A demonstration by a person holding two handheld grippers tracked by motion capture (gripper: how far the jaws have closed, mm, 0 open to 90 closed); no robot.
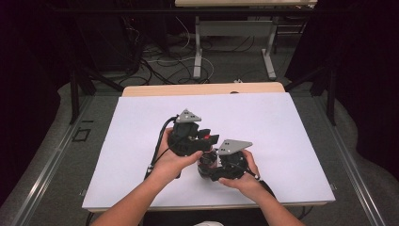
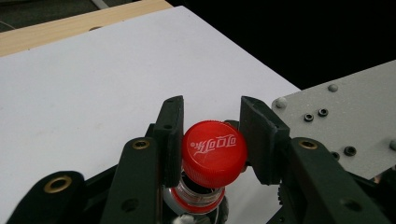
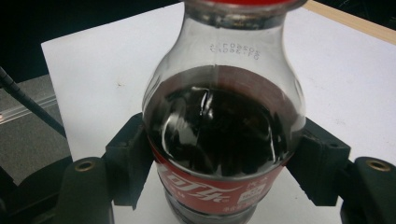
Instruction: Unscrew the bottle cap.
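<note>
Here the right gripper (image 3: 224, 163) pinches the rounded clear plastic cola bottle (image 3: 223, 121) at its red label, above the smooth white table (image 1: 263, 122), while the left gripper (image 2: 212, 140) clamps the bottle's ribbed red cap (image 2: 214, 151) between matte black jaws

Black hand-held grippers (image 1: 202, 146) with grey three-cornered screw-studded plates (image 1: 188, 116), bare forearms (image 1: 136, 202)

Far half of table (image 1: 202, 106): bare to its far edge.
Left and right edges: open white sheet on both sides.
Near middle: bottle (image 3: 224, 135) blocks, with left gripper (image 2: 212, 140) on its cap (image 2: 214, 149) and right gripper (image 3: 224, 186) around its body.
</note>
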